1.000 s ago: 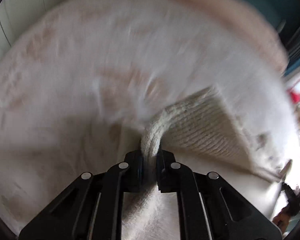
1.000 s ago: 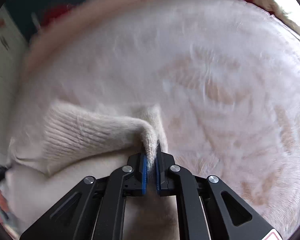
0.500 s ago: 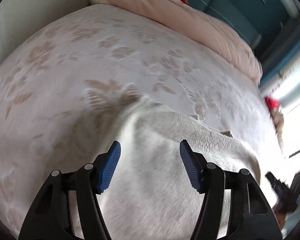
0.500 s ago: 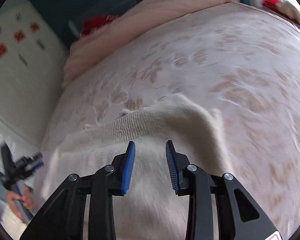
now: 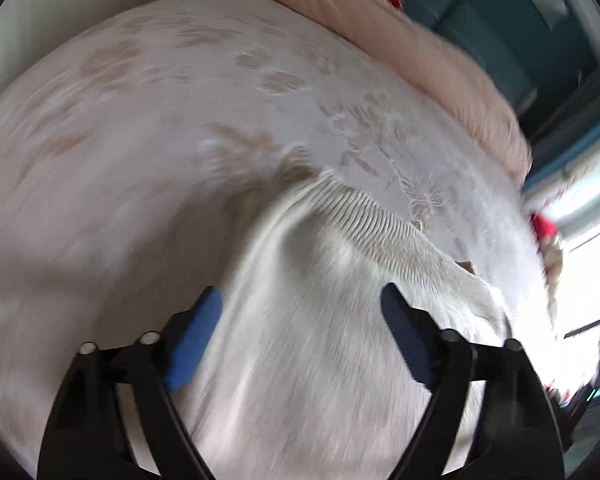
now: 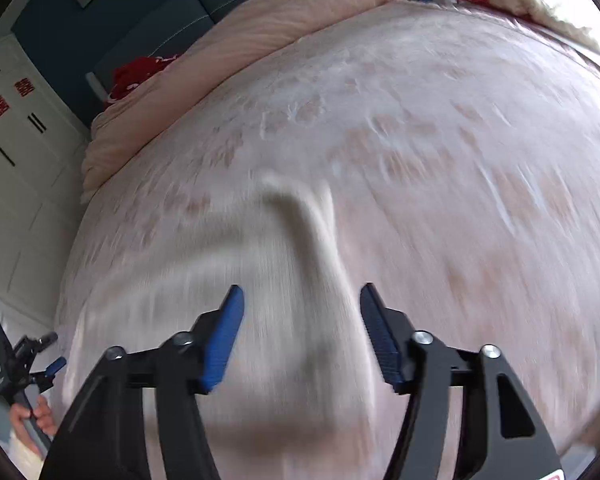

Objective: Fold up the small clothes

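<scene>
A cream knitted garment (image 5: 332, 288) with a ribbed hem lies on the bed, its far edge laid over the near part. It also shows in the right wrist view (image 6: 260, 280). My left gripper (image 5: 302, 300) is open and empty above the garment's left part, blue pads spread wide. My right gripper (image 6: 300, 300) is open and empty above its right part, beside a raised fold. Both views are blurred by motion.
The bed sheet (image 6: 460, 140) is pale pink with a leaf print. A pink duvet (image 6: 260, 28) is bunched at the head of the bed, with a red item (image 6: 140, 74) near it. White cabinets (image 6: 16, 160) stand at left. The left gripper (image 6: 20, 364) shows at bottom left.
Both grippers were shut on the garment's corners a second ago. They let go, opened wider and drew back and up; the garment now lies folded on the bed.
</scene>
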A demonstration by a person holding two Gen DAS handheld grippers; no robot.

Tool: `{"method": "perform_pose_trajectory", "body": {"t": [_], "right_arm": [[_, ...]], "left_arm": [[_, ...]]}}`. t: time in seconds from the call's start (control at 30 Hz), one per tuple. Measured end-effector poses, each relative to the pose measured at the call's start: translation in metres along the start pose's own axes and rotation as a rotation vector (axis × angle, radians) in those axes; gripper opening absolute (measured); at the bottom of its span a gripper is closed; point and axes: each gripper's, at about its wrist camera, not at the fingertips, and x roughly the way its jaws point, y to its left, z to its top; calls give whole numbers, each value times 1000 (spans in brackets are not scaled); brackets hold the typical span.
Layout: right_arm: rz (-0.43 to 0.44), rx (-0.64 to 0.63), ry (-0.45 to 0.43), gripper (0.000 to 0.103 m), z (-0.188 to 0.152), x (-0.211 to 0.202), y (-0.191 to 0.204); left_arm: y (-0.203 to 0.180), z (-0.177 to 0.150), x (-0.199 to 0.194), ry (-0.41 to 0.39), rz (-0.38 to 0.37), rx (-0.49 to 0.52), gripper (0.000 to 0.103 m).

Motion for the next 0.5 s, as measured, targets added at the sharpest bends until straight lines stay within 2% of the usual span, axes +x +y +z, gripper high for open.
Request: {"method": "perform_pose_trajectory", "body": {"t": [0.1,0.17,0.2,0.23,0.27,0.33,0.37,0.43,0.47,0.5], "right_arm": [[79,114,82,61,-63,-17,-19],[124,162,115,63,-84,-14,-27],[138,187,129,63,-88,-8,-28],[160,225,138,63,-89,1,-30],[201,266,135,63,-85,9,-30],[241,336,102,67,-73,19,-28],[260,376,79,71,-63,26,-30],[266,469,71,73,-48,41,-32],[273,520,75,72,-43,49,-34],[272,553,67,63,-40,52,-34]], "left_arm": [[32,-53,-27,24,-23,-119,86],[52,-80,-28,43,-38,-240,87],[61,-93,-22,67,-80,-316,87],[63,-99,-15,89,-91,-366,87],[61,-102,-13,75,-86,-392,91],[44,-90,-12,-1,-96,-354,92],[35,-80,-6,-15,-115,-332,92],[28,-69,6,-2,-93,-353,92],[25,-63,13,15,-83,-364,88],[25,-57,19,26,-37,-375,77]]}}
